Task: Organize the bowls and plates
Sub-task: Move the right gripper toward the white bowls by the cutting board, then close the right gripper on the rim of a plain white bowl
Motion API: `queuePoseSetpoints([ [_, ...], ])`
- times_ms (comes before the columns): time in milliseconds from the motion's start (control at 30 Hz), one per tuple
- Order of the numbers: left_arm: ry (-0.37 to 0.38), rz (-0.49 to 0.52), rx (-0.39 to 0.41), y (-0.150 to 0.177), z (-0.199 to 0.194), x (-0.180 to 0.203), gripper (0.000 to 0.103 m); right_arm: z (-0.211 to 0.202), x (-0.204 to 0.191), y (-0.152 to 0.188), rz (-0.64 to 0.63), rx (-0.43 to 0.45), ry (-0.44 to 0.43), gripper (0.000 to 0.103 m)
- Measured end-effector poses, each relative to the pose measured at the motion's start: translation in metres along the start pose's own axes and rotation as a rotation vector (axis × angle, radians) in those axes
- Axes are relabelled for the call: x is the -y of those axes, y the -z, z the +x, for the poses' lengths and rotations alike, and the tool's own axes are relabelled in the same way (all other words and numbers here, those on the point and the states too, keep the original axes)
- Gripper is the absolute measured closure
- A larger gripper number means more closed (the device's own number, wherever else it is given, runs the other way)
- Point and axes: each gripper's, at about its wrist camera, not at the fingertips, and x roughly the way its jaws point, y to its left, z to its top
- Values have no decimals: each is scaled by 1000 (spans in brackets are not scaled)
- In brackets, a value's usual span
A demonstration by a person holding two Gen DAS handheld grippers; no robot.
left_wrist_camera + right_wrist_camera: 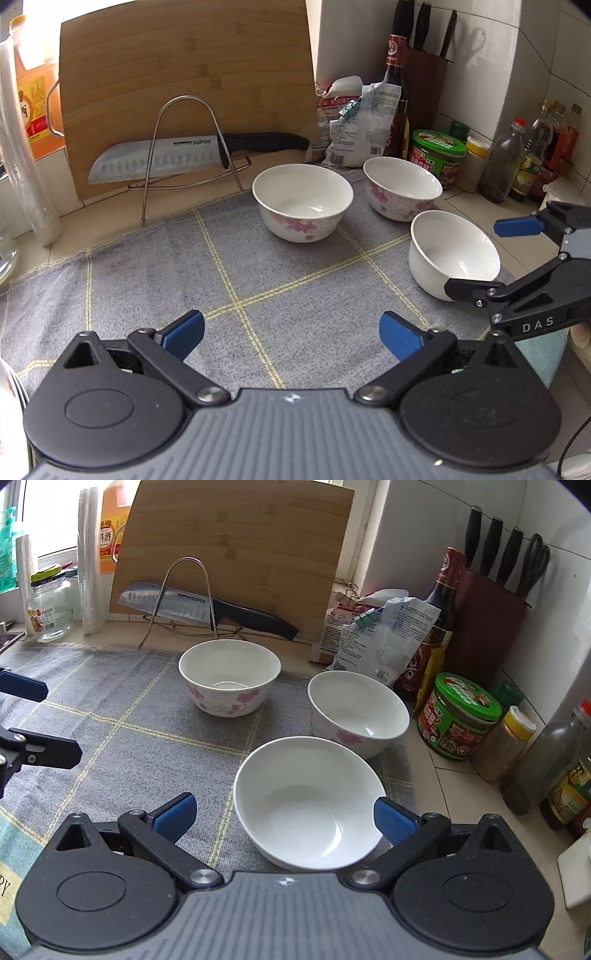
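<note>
Three bowls stand upright on a grey checked cloth (147, 277). The flowered bowl (303, 201) (229, 675) is farthest back, a second flowered bowl (402, 186) (358, 709) sits to its right, and a plain white bowl (452, 243) (310, 801) is nearest. My right gripper (284, 819) (493, 256) is open and straddles the plain bowl, one blue pad on each side of its rim. My left gripper (291, 336) (35, 720) is open over bare cloth, left of the bowls, with nothing between its fingers.
A bamboo cutting board (184, 74) leans on the back wall behind a wire rack holding a large knife (166, 158). Food bags (373, 635), a dark bottle (439, 627), a knife block (487, 627), a green-lidded jar (458, 716) and several bottles crowd the right side.
</note>
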Motion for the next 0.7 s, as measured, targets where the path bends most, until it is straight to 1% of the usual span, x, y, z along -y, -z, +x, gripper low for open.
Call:
queuePoseSetpoints([
  [200, 14, 72, 1, -14, 18, -2, 3, 20, 1, -27, -92, 18, -89, 0],
  [300, 35, 112, -19, -25, 29, -3, 3, 36, 3, -40, -154, 16, -173, 0],
  [367, 50, 168, -25, -31, 35, -4, 3, 46, 7, -50, -193, 19, -242, 0],
  [467, 51, 248, -48, -39, 45, -6, 3, 62, 11, -65, -258, 20, -316, 0],
  [567, 72, 273, -79, -43, 59, -14, 3, 80, 15, -80, -335, 17, -385, 0],
  [700, 64, 307, -97, -48, 78, -21, 3, 105, 15, -94, -437, -15, -451, 0],
])
